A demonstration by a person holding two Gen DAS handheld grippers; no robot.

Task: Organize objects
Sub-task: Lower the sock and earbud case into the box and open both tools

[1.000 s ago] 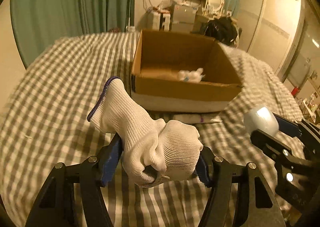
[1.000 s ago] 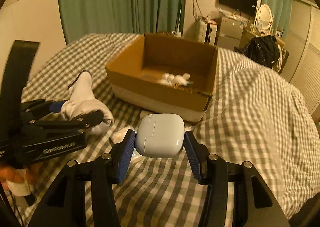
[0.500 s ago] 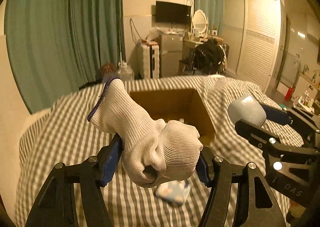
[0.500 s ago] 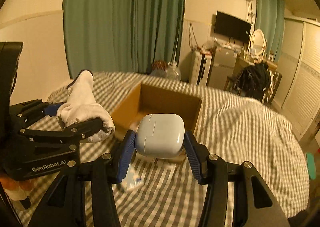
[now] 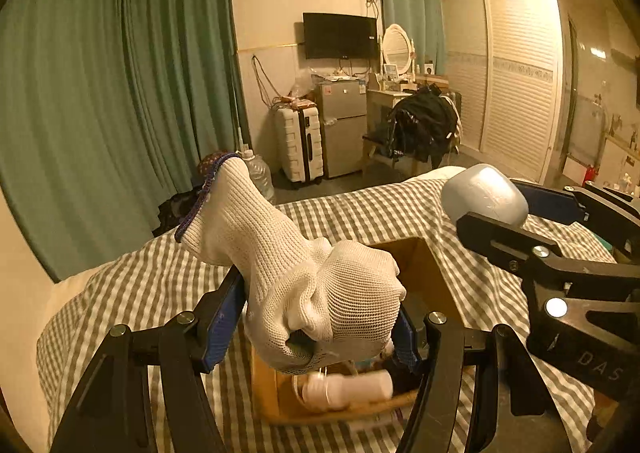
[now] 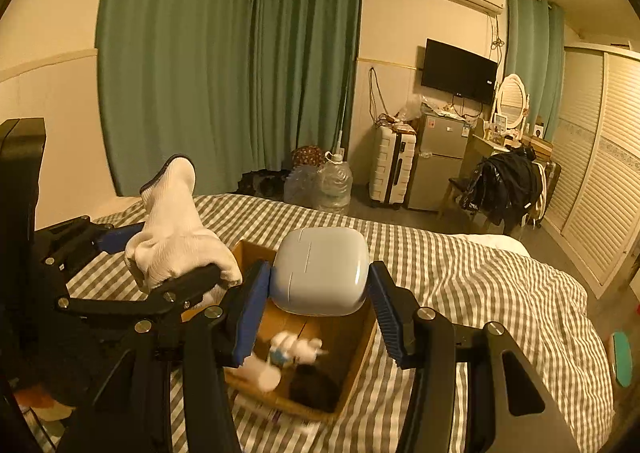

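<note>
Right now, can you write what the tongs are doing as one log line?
left tongs: shut on white glove | right tongs: shut on earbud case | both above cardboard box | nothing released

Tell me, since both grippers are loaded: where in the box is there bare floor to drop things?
The cardboard box has bare floor along its far and right walls, under the earbud case. Its near left corner is crowded: white bottle, small white toy, dark object. The white glove hides much there.
</note>
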